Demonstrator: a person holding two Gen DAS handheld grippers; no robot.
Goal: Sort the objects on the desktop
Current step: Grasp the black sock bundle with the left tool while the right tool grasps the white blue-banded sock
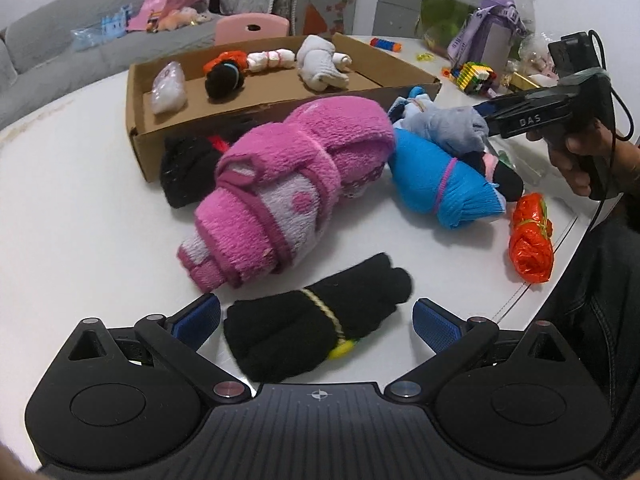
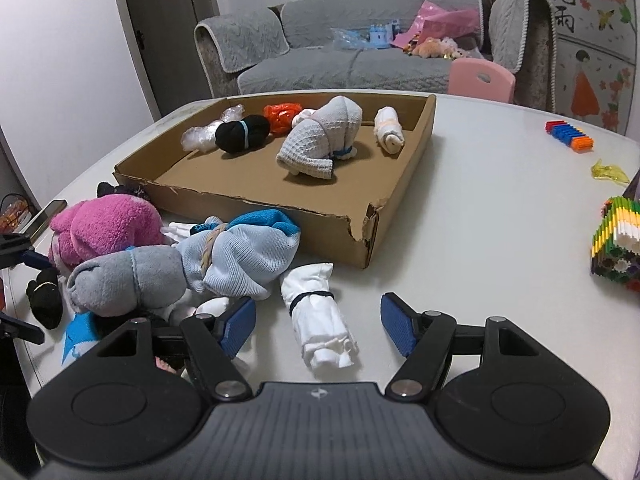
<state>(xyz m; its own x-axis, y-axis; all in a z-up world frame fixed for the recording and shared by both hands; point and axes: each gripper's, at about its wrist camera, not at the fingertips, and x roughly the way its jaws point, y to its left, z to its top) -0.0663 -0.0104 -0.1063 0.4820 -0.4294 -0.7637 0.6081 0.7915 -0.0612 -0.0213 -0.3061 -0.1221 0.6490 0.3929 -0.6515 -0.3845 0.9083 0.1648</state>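
My left gripper (image 1: 316,320) is open, its jaws either side of a black rolled bundle with a yellow band (image 1: 316,332) on the white table. Behind it lie a big pink towel roll (image 1: 292,188), a blue bundle (image 1: 440,184) and an orange bag roll (image 1: 530,240). My right gripper (image 2: 318,326) is open around a white rolled cloth with a black band (image 2: 320,320). A pale blue bundle (image 2: 240,256) and a grey bundle (image 2: 128,280) lie to its left. The cardboard tray (image 2: 280,204) holds several rolled items.
A colourful block cube (image 2: 616,248) and a small striped toy (image 2: 568,134) sit on the table's right side. A jar, purple bottle (image 1: 496,32) and clutter stand at the far right. A pink chair (image 2: 480,76) and grey sofa lie beyond the table.
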